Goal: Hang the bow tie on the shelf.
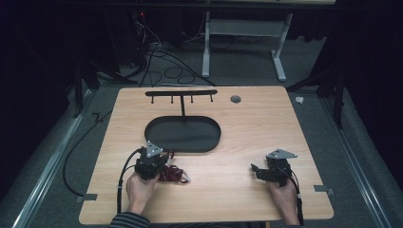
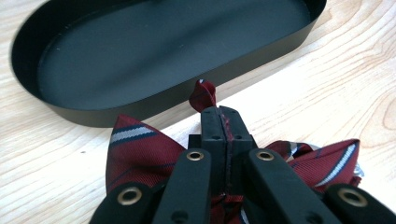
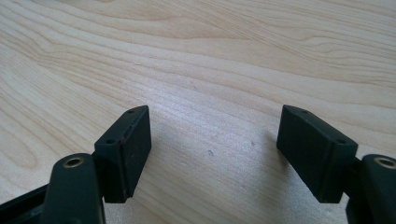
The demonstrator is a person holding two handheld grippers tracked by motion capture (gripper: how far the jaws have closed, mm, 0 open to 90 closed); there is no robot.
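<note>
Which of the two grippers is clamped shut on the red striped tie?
The left gripper: its jaws are pressed together with a fold of the red striped tie pinched between them, beside the black oval tray. The right gripper stands open over bare table.

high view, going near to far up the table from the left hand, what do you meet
left hand → left gripper shut on the red striped tie → black oval tray → black hook rack at the table's far edge
</note>
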